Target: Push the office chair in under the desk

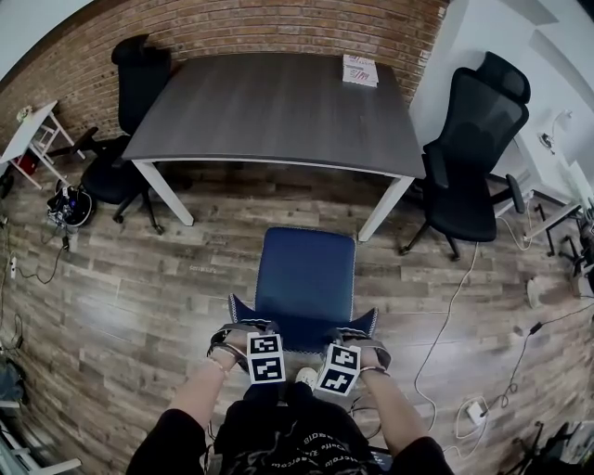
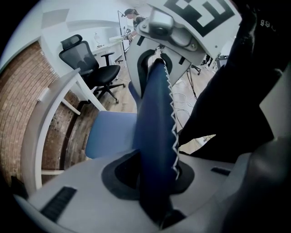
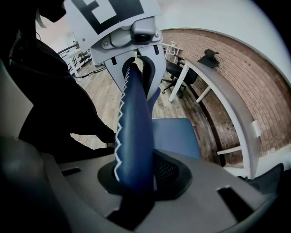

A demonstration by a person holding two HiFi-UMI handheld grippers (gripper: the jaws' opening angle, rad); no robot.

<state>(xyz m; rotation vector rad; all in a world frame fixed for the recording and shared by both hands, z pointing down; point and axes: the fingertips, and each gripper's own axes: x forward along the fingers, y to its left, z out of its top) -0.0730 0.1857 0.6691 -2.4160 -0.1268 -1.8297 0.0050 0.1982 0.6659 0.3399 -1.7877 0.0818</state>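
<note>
We find the blue upholstered office chair (image 1: 306, 269) standing on the wood-plank floor (image 1: 139, 278) at 6 o'clock of the grey-topped, white-legged desk (image 1: 278, 102). Its seat faces the desk, clear of the front edge and not yet under it. The left tongs (image 2: 152, 175) are clamped on the top edge of the backrest (image 1: 302, 332) at 9 o'clock. The right tongs (image 3: 134, 175) are clamped on the same edge at 3 o'clock. That edge carries white zigzag stitching (image 2: 173, 127).

Office: lg desk (image 1: 278, 102), blk swivel chairs (image 1: 478, 153), brick wall (image 1: 278, 23), cables (image 1: 446, 325) on floor (image 1: 167, 278).
</note>
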